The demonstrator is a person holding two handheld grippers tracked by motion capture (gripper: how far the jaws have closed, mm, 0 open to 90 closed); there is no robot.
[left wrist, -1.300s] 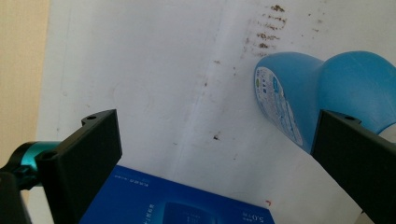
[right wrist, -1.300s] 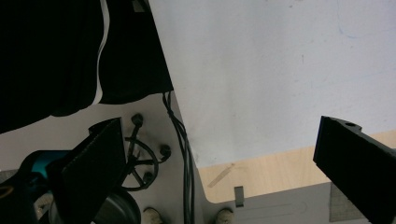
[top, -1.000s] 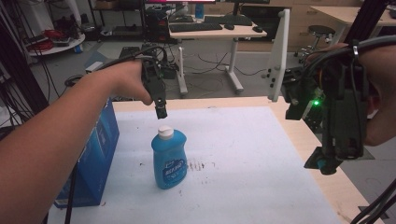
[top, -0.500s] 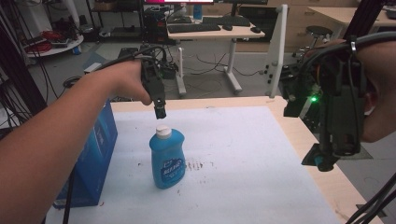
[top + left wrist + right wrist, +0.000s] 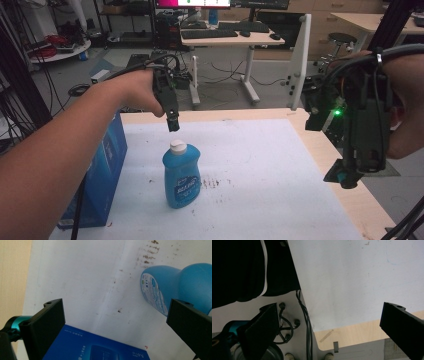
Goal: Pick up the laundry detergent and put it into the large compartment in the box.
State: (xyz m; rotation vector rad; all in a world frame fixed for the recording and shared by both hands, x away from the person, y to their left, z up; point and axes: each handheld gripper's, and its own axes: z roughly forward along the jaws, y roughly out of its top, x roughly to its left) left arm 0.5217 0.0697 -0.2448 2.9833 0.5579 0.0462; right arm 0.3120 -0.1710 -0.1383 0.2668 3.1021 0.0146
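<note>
A blue dish-soap bottle (image 5: 181, 176) with a white cap (image 5: 178, 146) stands upright on the white sheet (image 5: 260, 165). My left gripper (image 5: 173, 125) hangs pointing down just above and behind the cap, not touching it. In the left gripper view its jaws stand wide apart and open (image 5: 116, 315), with the bottle (image 5: 180, 287) off to the upper right and nothing between them. My right gripper (image 5: 344, 179) is held in the air over the table's right edge. Its jaws are also wide open (image 5: 329, 317) and bare, above the sheet's corner.
A blue carton (image 5: 102, 175) stands at the sheet's left edge, close to the bottle; its top shows in the left gripper view (image 5: 97, 347). The wooden table edge (image 5: 352, 333) and cables (image 5: 305, 315) lie below the right gripper. Desks and chairs stand beyond the table.
The right gripper has drifted slightly left and down. The left gripper stays almost still above the bottle's cap.
</note>
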